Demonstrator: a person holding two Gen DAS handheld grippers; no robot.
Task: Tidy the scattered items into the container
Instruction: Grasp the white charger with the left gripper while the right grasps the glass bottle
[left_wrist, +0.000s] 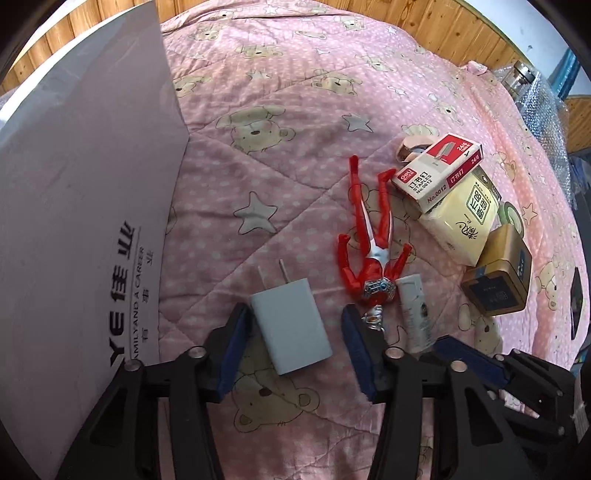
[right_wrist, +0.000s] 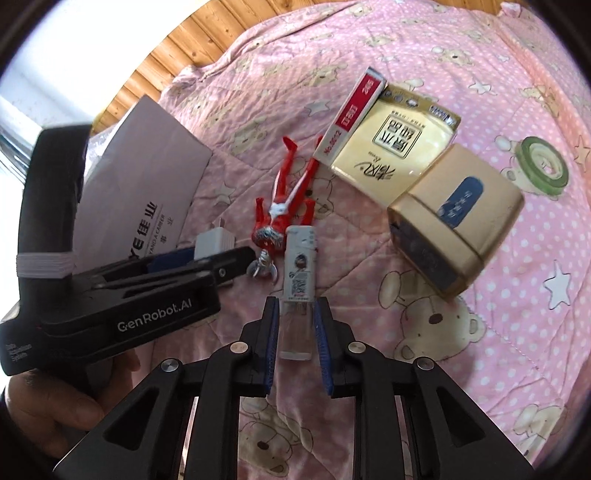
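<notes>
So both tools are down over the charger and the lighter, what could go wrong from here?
1. The left tool is open around the charger, but its right finger sits almost against the red toy figure; closing may nudge or snag the toy.
2. The right tool straddles only the clear lower end of the lighter, so it might tip once lifted.
3. The two tools are close together and could bump when rising.

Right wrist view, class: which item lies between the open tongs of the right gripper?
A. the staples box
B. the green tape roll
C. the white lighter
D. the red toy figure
C: the white lighter lies lengthwise between the blue pads of the right gripper, whose tongs stand apart on either side of it, not yet pressing it, on the pink quilt.
</notes>
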